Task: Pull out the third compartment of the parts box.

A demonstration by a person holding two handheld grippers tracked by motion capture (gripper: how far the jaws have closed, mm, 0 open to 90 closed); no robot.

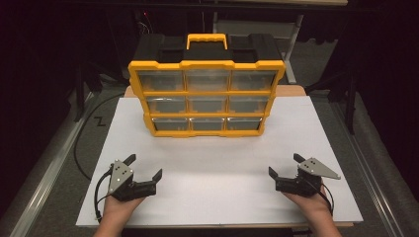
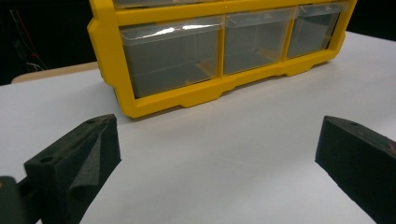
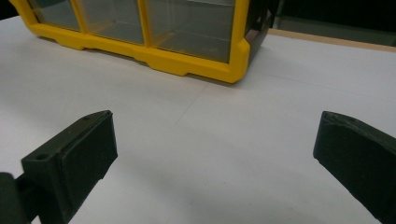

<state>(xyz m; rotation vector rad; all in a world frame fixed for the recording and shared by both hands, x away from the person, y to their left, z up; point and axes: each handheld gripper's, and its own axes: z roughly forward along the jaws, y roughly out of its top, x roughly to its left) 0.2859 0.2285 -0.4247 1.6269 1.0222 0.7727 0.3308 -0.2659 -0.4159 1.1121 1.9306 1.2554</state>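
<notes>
Room was pretty dark, black all round. White tabletop (image 1: 217, 163) lit bright, wooden edge (image 1: 291, 90) peeking at far side. Grey carpet floor (image 1: 59, 168) underneath, metal rail (image 1: 42, 182) along left, table legs (image 1: 295, 34) behind.

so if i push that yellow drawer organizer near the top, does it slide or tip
The organizer stands upright, tall against a shallow base, so a high push may well tip it backward. Its clear drawers look empty, so it is probably light. On the smooth white board, a low push would likelier slide it.
</notes>
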